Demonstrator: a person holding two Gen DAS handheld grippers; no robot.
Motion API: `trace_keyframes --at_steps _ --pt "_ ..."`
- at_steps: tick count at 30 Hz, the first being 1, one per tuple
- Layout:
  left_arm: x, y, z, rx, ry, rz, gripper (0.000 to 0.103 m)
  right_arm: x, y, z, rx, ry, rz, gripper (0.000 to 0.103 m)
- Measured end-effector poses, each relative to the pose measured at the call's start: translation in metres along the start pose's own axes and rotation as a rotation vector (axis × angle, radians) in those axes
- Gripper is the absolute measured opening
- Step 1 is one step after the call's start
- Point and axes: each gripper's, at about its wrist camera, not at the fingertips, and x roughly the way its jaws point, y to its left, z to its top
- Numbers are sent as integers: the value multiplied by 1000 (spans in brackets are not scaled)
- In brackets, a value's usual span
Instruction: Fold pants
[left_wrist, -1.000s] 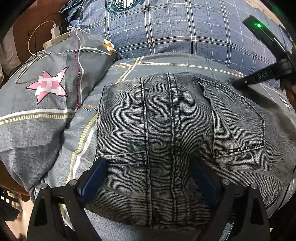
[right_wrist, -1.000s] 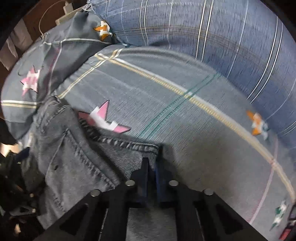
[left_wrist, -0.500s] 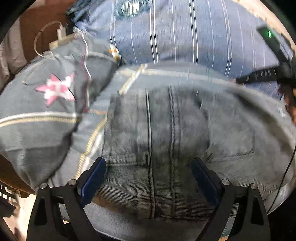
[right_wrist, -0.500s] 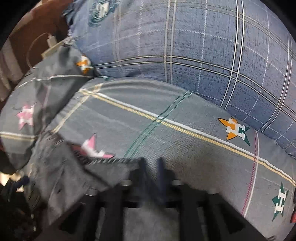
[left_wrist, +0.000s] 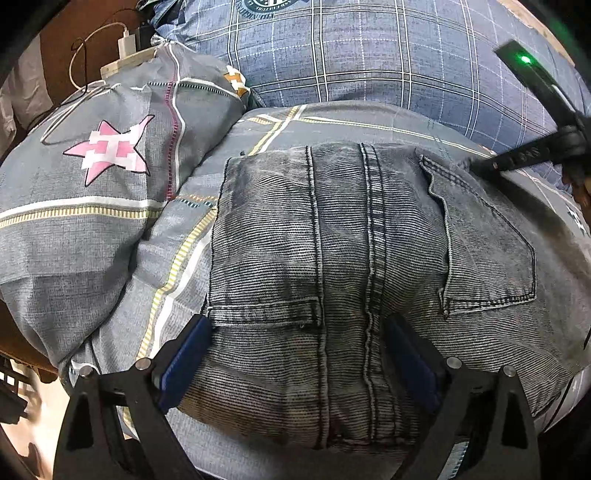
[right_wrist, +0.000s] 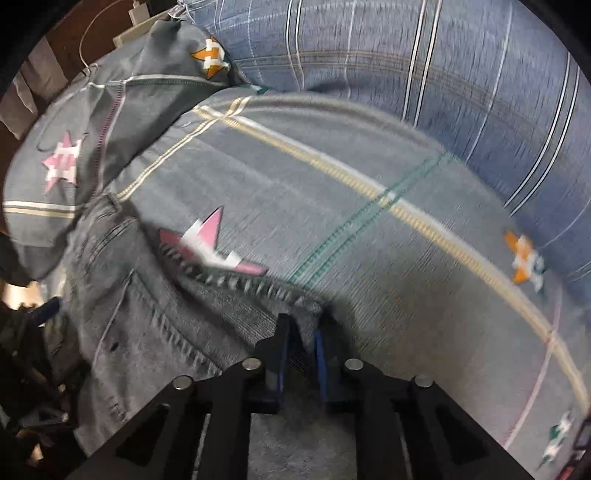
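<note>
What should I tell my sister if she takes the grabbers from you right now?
Left gripper: open, fingers either side of the grey jeans, gripping nothing.
Right gripper: shut on the jeans' far edge.
The jeans lie folded, back pocket up, on the grey star-print bedsheet, beside the pillow.
Done: at least one fold.
Left: probably finish the fold, then let go.
</note>
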Motion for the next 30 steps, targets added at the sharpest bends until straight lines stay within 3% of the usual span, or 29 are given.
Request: trace_keyframes --at_steps 1,5,7,8,9,11,15,20,23,24,25,26,27,28,30 --pt "0 1 -1 0 -2 -3 96 1 1 3 -7 -9 -48 5" --pt "-4 3 -7 1 -10 -8 97 9 -4 1 68 -42 -38 7" --pt "-6 1 -6 8 -16 1 97 3 -12 -4 137 -83 -21 17" --pt "-7 0 -6 8 -17 4 97 -8 -19 -11 199 -128 -67 31" --pt "-8 0 -6 6 -18 4 97 -16 -22 -17 229 -155 -101 57" --pt "-11 0 -5 -1 -18 9 97 -47 -29 -41 317 -258 -133 75" --pt "-37 -5 -1 -12 -51 20 97 -99 -33 -111 443 -353 -26 75" --pt "-73 -24 -4 25 -157 -32 97 -117 -52 -228 667 -376 187 75" --pt "-36 -42 -16 125 0 61 97 -98 -72 -280 814 -364 249 75" --pt "-24 -41 -18 133 34 61 98 -82 -78 -288 844 -317 242 73" --pt "-25 -35 -19 100 1 31 98 -72 -82 -296 868 -291 237 72" --pt "-29 -32 -17 88 10 45 98 -77 -81 -301 867 -341 247 72" --pt "-36 -31 -13 76 14 75 97 -82 -79 -298 859 -335 233 72" --pt "-52 -29 -8 49 -30 96 97 -91 -74 -293 834 -340 211 72" --pt "-74 -31 -4 27 -97 54 97 -113 -60 -284 772 -413 237 72"
